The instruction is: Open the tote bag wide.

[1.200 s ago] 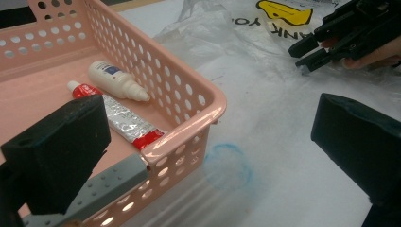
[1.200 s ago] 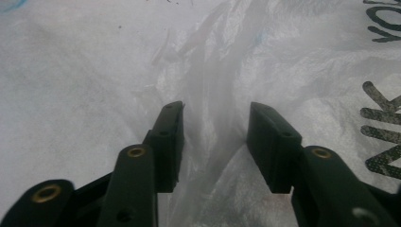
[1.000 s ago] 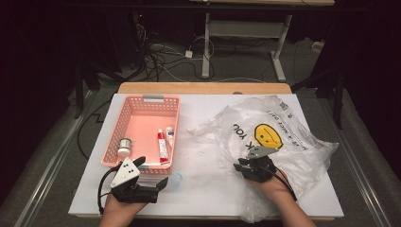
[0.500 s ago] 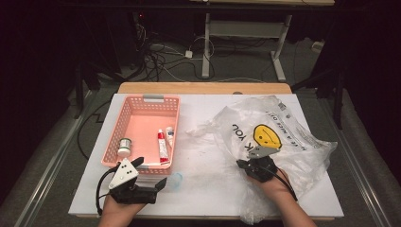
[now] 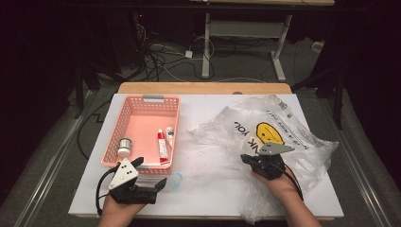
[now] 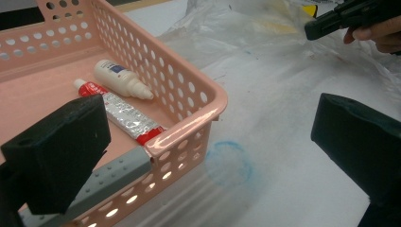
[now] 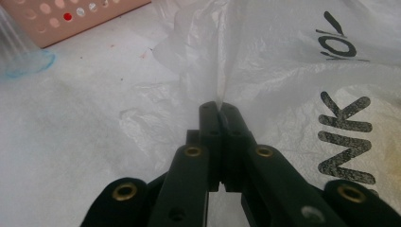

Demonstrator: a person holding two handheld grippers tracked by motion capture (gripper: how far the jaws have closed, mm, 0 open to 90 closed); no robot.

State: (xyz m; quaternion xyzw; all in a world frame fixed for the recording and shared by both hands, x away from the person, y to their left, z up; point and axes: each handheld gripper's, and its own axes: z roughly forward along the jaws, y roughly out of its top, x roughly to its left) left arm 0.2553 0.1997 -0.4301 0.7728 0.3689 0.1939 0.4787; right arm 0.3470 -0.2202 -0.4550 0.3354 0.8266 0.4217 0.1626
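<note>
Since a second ago the right gripper [image 5: 247, 159] has just been closing its jaws, and they now meet on a pinched fold of the crumpled clear plastic bag with black lettering and a yellow smiley face [image 5: 279, 130]; neither hand has otherwise shifted much. The right gripper view shows the thin film rising in a ridge from between the two black jaws. The bag lies spread over the right half of the white tabletop [image 5: 208, 175], well apart from the pink perforated plastic basket [image 5: 143, 105] at the left. In the basket rest a red-and-silver tube [image 6: 124, 116], a small white bottle [image 6: 120, 78] just beside it, and a small round jar [image 5: 124, 146] (its label too small to read). The left gripper [image 5: 161, 182] sits at the basket's near corner, jaws standing wide and holding nothing, by what seems a clear plastic cup with a blue rim [image 5: 176, 180] lying on its side.
</note>
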